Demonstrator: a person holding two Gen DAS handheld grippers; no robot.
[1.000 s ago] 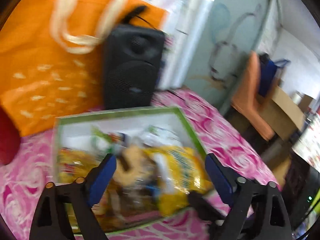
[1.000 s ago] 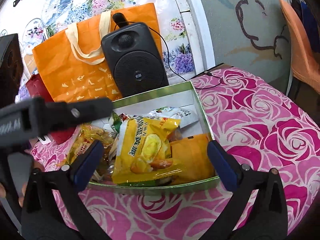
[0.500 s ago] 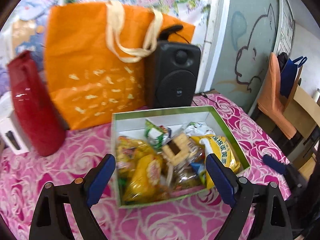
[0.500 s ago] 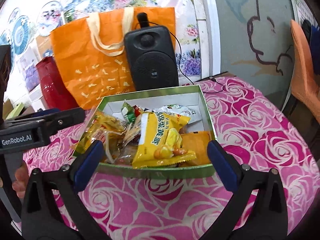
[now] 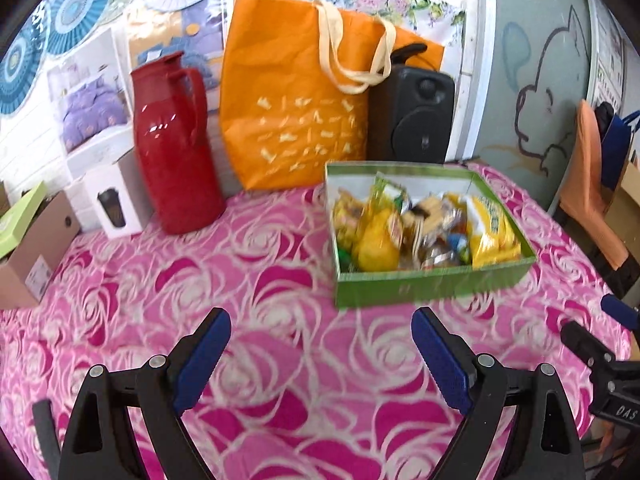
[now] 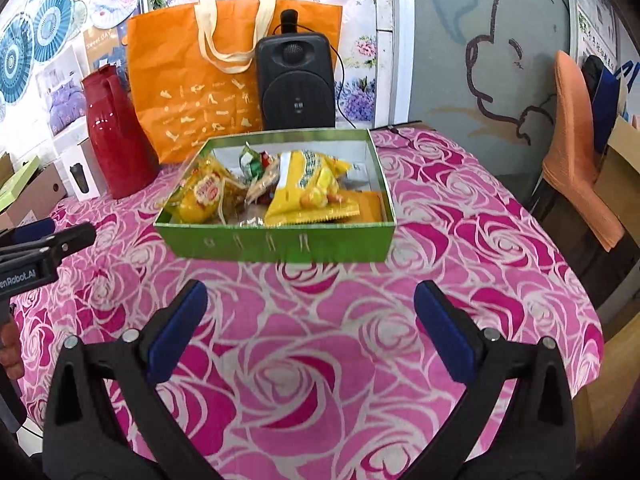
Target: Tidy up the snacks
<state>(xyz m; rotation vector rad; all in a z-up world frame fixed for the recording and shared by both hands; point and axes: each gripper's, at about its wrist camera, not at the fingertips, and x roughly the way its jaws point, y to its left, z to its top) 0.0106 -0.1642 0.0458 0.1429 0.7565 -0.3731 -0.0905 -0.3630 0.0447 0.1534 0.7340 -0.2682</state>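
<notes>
Left gripper [image 5: 320, 356]: jaws spread wide, nothing between them, held above the pink rose-patterned tablecloth [image 5: 260, 280]. Its blue pads [image 5: 202, 360] are clear of any object.

Right gripper [image 6: 306, 328]: jaws likewise wide apart and empty, positioned over the same cloth, short of the box. In the right wrist view, the left gripper's black finger projects in at the left edge, with part of a hand [image 6: 10, 350] visible beneath it.

Green box [image 6: 276, 246]: sits on the tablecloth beyond both grippers, lid off, well apart from either set of pads. Contents are packaged snacks, heaped together. A large yellow bag [image 6: 310, 190] lies on top toward the box's right side; a smaller yellow packet with a red label [image 6: 204, 196] lies at the left; a green-and-white packet [image 6: 252, 160] stands toward the rear. An orange packet [image 6: 370, 206] lies flat under the large yellow bag's right edge. Remaining small wrappers are too jumbled to identify.

Behind the box: a black speaker [image 6: 296, 84] directly to the rear, an orange tote bag [image 6: 200, 84] just beside it, and a red jug [image 6: 114, 132] further left. A white carton [image 5: 114, 200] stands next to the jug. An orange chair [image 6: 580, 152] stands off the table's right side.
</notes>
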